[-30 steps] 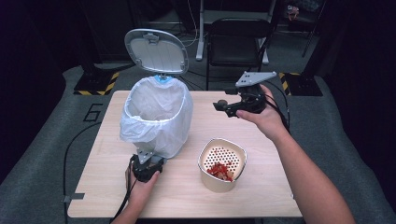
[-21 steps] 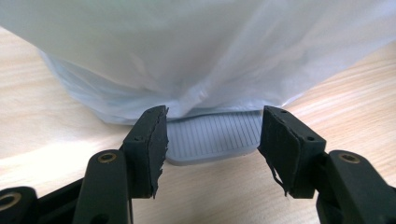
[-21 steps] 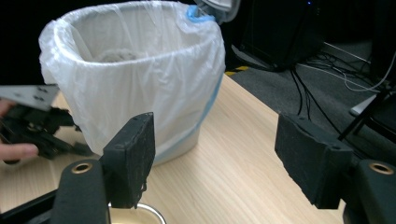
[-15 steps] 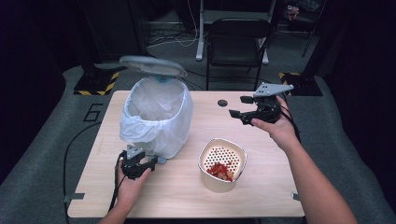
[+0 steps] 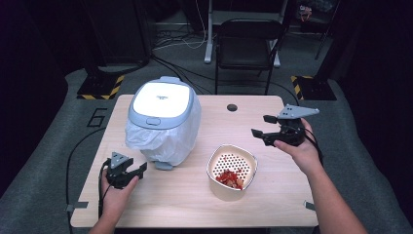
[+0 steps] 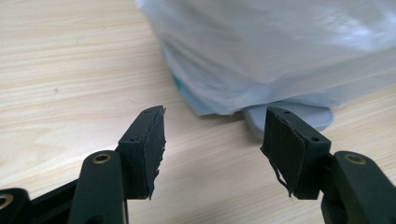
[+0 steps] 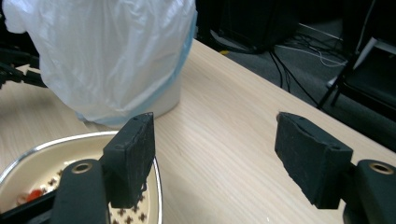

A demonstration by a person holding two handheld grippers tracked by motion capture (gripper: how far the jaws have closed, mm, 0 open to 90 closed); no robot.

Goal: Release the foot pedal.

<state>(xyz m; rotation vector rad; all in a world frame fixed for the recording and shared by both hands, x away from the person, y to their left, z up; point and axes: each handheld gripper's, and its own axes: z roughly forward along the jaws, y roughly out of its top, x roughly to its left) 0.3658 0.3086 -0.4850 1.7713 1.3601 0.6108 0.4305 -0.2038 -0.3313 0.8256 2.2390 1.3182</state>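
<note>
"Plastic, mostly. That small white pedal bin [image 5: 163, 117] looked light and stiff in its shell, while the thin bag [image 5: 160, 141] draped over its sides was soft, slippery and easy to tear."

"Where did it stand?"

"On the wooden table [image 5: 272, 195], left of middle, lid [image 5: 159, 103] shut. The grey foot pedal [image 6: 299, 119] stuck out at its base, just ahead of the left gripper [image 5: 127, 171]."

"And the tongs?"

"The left gripper's jaws had just been opening; they stood moderately apart with nothing between them, just beside the pedal and not touching it. The right gripper [image 5: 267, 126] hung above the table's right side, jaws wide and empty, near the cream colander bowl [image 5: 232, 171]."

"How would you take hold of things?"

"I'd judge the pedal the safe spot: rigid, flat, made for pressing. Pinching the bag would only slide or rip it. The bowl seemed rigid with a firm rim, so the rim would be the place to grip; the red scraps [image 5: 230, 178] inside looked wet and loose, so I'd keep it level."

"The count?"

"One bin, one bag, one pedal, one bowl, two grippers. The scraps were too small to number."
</note>
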